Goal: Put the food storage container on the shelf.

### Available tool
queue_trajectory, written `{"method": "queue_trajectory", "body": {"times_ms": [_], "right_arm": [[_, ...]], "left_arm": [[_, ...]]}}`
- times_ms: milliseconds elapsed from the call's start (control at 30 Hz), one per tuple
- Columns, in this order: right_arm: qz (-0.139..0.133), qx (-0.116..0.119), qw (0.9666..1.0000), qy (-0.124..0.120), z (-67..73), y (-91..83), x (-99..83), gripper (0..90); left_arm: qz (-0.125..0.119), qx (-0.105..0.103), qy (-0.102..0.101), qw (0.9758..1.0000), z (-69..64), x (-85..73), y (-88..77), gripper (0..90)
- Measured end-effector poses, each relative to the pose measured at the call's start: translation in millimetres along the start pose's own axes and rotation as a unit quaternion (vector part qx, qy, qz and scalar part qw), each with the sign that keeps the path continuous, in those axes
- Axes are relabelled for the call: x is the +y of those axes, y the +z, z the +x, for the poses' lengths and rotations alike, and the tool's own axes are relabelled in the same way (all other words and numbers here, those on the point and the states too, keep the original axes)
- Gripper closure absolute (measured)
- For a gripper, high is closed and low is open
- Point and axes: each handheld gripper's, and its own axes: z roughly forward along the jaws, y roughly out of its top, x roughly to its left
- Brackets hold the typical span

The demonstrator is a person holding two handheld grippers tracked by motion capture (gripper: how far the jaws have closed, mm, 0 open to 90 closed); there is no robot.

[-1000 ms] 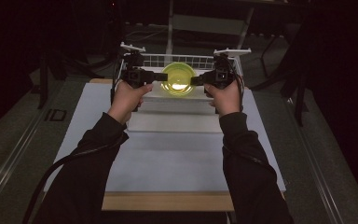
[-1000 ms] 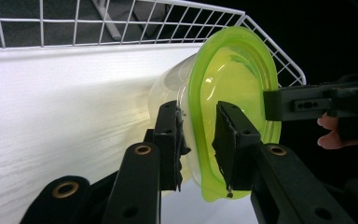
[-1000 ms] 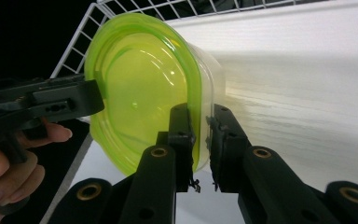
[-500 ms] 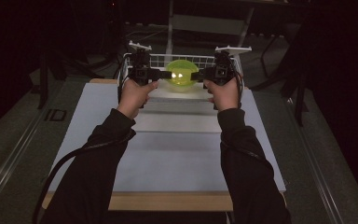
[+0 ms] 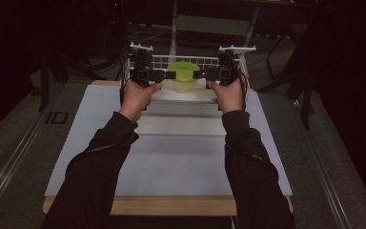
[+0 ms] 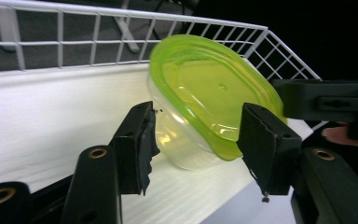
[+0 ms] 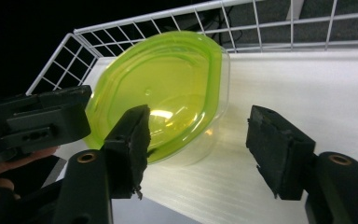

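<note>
**Tub just released in the basket**

You are risking a knock: the tub [image 5: 183, 78] is sitting on the white floor of the wire basket [image 5: 186, 60], lid on, and both tools are lingering close to its sides. Pulling a hand back crookedly could catch the lid [image 6: 212, 95] edge and tip or drag the tub.

Your left tool [image 5: 160, 75] and right tool [image 5: 205, 74] have just been opening; both are now spread, pads off the plastic. The tub is lying between the two tools, its lid edge still partly between each tool's jaws, near the basket's far wall.
</note>
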Motion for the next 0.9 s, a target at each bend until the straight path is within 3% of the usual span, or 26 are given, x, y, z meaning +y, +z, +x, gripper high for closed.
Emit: {"method": "queue_trajectory", "body": {"times_ms": [100, 233, 367, 467, 633, 900], "right_arm": [[-0.003, 0.000, 1.0000, -0.009, 2.2, -4.4, 0.3, 37.6], [-0.007, 0.006, 0.9997, -0.022, 7.1, -10.8, -2.1, 33.8], [-0.009, 0.010, 0.9987, -0.049, 13.5, -19.4, -5.8, 28.0], [-0.007, 0.014, 0.9978, -0.065, 17.2, -24.8, -9.9, 25.6], [-0.012, 0.028, 0.9970, -0.072, 21.4, -31.2, -18.9, 22.9], [-0.015, 0.036, 0.9949, -0.093, 23.7, -38.9, -38.3, 21.2]], "left_arm": [[-0.006, 0.002, -0.005, 1.0000, 2.3, -0.4, -3.6, 44.2], [-0.015, 0.003, 0.009, 0.9998, -1.8, -2.5, -11.4, 42.4], [-0.025, -0.014, 0.013, 0.9995, -7.7, -4.4, -22.1, 38.7], [-0.038, -0.033, 0.043, 0.9978, -14.4, -7.6, -30.1, 29.7], [-0.054, -0.061, 0.067, 0.9944, -28.7, -19.0, -36.3, 18.3], [-0.045, -0.090, 0.101, 0.9899, -45.9, -47.8, -41.3, 14.2]]}}
